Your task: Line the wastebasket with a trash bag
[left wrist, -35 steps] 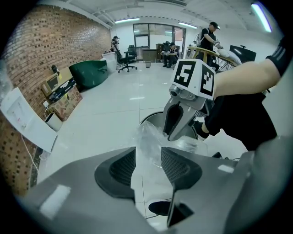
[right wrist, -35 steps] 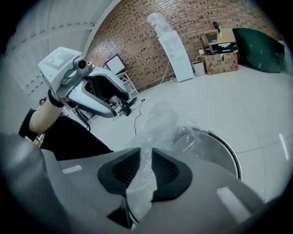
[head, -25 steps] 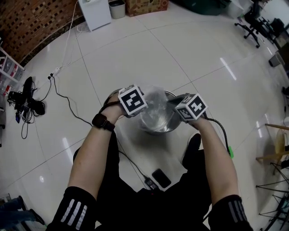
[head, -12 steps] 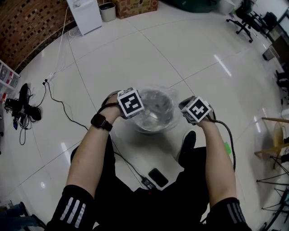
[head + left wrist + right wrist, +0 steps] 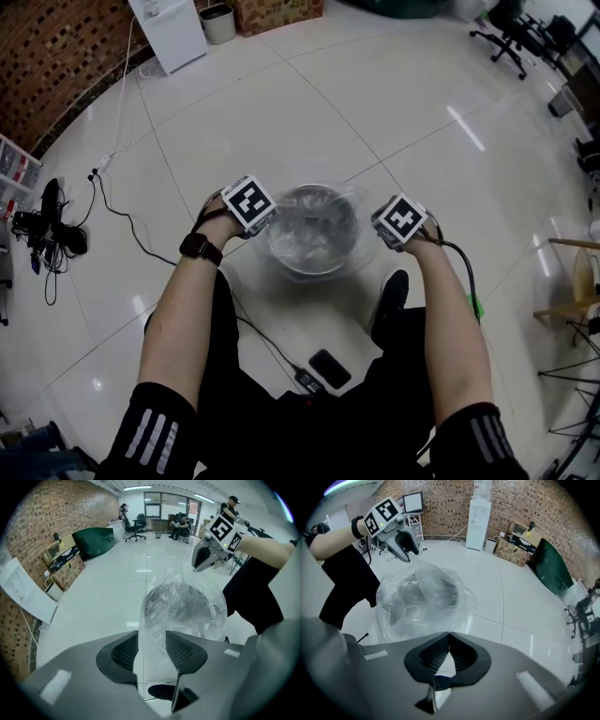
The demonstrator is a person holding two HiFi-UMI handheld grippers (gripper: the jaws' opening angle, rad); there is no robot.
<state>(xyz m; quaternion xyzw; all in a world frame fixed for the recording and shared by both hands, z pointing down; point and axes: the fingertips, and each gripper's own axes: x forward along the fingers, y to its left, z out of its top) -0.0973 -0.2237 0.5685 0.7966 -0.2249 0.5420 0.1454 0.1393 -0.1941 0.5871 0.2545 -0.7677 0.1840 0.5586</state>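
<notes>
A round metal wastebasket (image 5: pixel 317 191) stands on the white tile floor between my two grippers. A clear trash bag (image 5: pixel 314 234) is draped over its mouth and stretched toward both sides. My left gripper (image 5: pixel 257 219) is at the basket's left rim. In the left gripper view the bag (image 5: pixel 180 606) runs taut down into the left gripper (image 5: pixel 151 638). Its jaws have just been opening a little, but the film still fills the gap between the pads. My right gripper (image 5: pixel 394 230) is at the right rim. In the right gripper view the right gripper (image 5: pixel 449 637) is shut where the bag's edge (image 5: pixel 424 599) reaches its tips.
A phone (image 5: pixel 335 369) and a cable lie on the floor by the person's legs, with one shoe (image 5: pixel 394 292) right of the basket. A power strip (image 5: pixel 101 161), tangled cords (image 5: pixel 49 220), a white cabinet (image 5: pixel 169 33) and a small bin (image 5: pixel 217 21) are far left and back.
Both grippers have moved apart and lower beside the basket. The bag, which stood bunched above the mouth, is now spread wide over the rim.
</notes>
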